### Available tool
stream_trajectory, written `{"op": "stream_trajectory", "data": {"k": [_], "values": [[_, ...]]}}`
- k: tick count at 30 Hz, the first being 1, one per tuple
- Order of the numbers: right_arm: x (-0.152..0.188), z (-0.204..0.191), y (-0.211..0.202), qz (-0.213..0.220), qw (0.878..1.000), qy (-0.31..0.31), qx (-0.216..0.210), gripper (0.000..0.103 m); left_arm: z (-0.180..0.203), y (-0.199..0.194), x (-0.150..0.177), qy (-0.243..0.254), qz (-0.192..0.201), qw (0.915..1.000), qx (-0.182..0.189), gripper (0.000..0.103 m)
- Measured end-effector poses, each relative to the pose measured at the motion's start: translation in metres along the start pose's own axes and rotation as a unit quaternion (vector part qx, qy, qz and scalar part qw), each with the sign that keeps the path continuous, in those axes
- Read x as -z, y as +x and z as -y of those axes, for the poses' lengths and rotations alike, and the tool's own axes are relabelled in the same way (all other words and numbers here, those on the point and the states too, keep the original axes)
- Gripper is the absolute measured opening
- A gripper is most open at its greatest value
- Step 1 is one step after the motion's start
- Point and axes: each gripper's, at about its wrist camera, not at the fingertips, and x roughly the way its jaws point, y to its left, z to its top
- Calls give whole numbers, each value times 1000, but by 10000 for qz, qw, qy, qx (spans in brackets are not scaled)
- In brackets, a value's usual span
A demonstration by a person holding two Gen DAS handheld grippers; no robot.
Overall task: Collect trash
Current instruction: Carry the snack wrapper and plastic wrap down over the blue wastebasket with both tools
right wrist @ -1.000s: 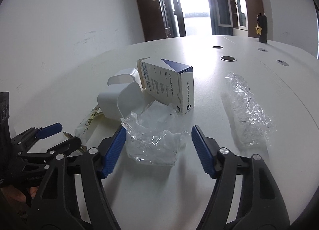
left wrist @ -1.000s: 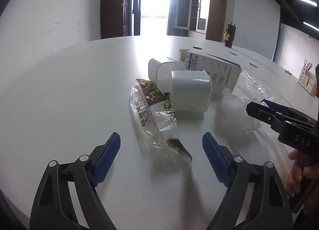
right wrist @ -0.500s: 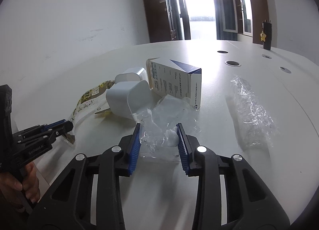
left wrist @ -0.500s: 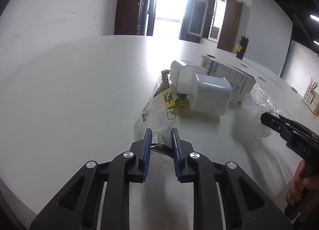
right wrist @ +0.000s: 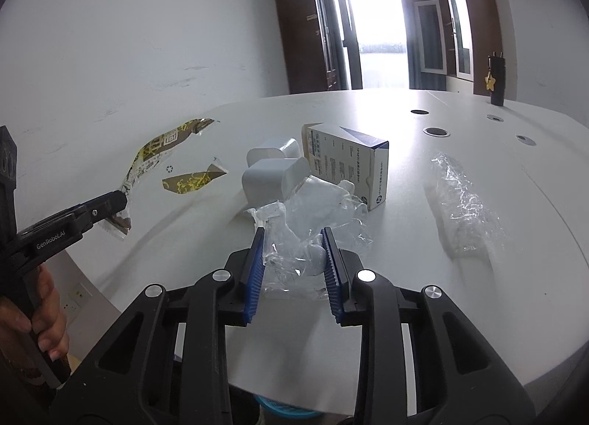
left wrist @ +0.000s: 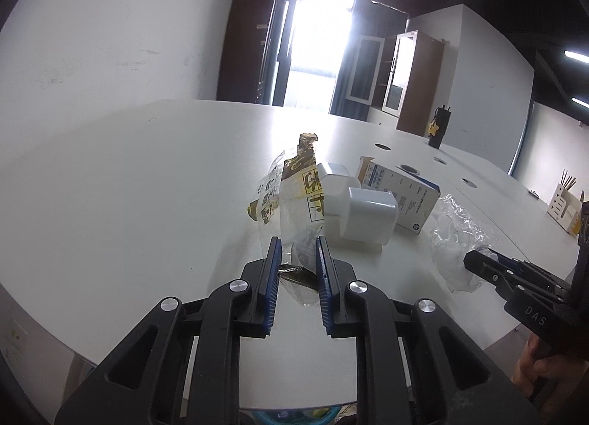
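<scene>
A clear wrapper with gold and brown print (left wrist: 299,200) hangs up off the white table (left wrist: 129,185), and my left gripper (left wrist: 298,241) is shut on its lower end. The right wrist view shows the same wrapper (right wrist: 158,152) trailing up and away from the left gripper (right wrist: 119,204). My right gripper (right wrist: 292,231) has its jaws closing, and the blue pads press on a crumpled piece of clear plastic (right wrist: 313,211). In the left wrist view the right gripper (left wrist: 475,263) is low on the right with that plastic (left wrist: 454,241) at its tip.
Two white plastic tubs (right wrist: 272,178) lie on their sides beside a white and blue carton (right wrist: 349,163). Another clear plastic sheet (right wrist: 464,200) lies to the right. Cable holes (right wrist: 436,131) and a black bottle (right wrist: 496,80) are farther back. A blue rim (right wrist: 283,411) shows below the table edge.
Both grippers went from wide open to closed, the left on the printed wrapper and the right on the clear plastic. Both then pulled back and up, lifting the wrapper off the table.
</scene>
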Motion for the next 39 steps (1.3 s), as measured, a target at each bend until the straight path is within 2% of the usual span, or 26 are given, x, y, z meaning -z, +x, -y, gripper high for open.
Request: {"op": "stream_trajectory", "data": {"k": [4,13,18,21,27,31,35,37,39], "values": [[12,-2,-12,-42,10000,64,17,28,0,-20,6,-62,125,9999,47,18],[22,-10,-52,57,9999,40,-88,27,-7,-80,31,-84,217,9983,527,17],[30,-25,-76,165,9998,-117,-84,27,-9,-106,45,34,163,9983,560,17],[40,-31,-86,108,9996,-46,-265,27,-9,-120,49,128,235,9982,532,17],[59,-38,-118,94,9996,-160,-215,27,-9,-135,63,263,409,9971,588,17],[71,-43,-131,2,9995,-224,-232,27,-10,-140,72,325,290,9973,600,16],[81,-53,-141,-102,9986,-461,-219,27,-11,-152,86,228,-71,9977,636,16],[88,-59,-145,-145,9976,-673,-12,27,-8,-157,95,214,-218,9983,503,16],[93,-63,-150,-133,9962,-851,162,27,-5,-163,102,220,-265,9977,578,16]]}}
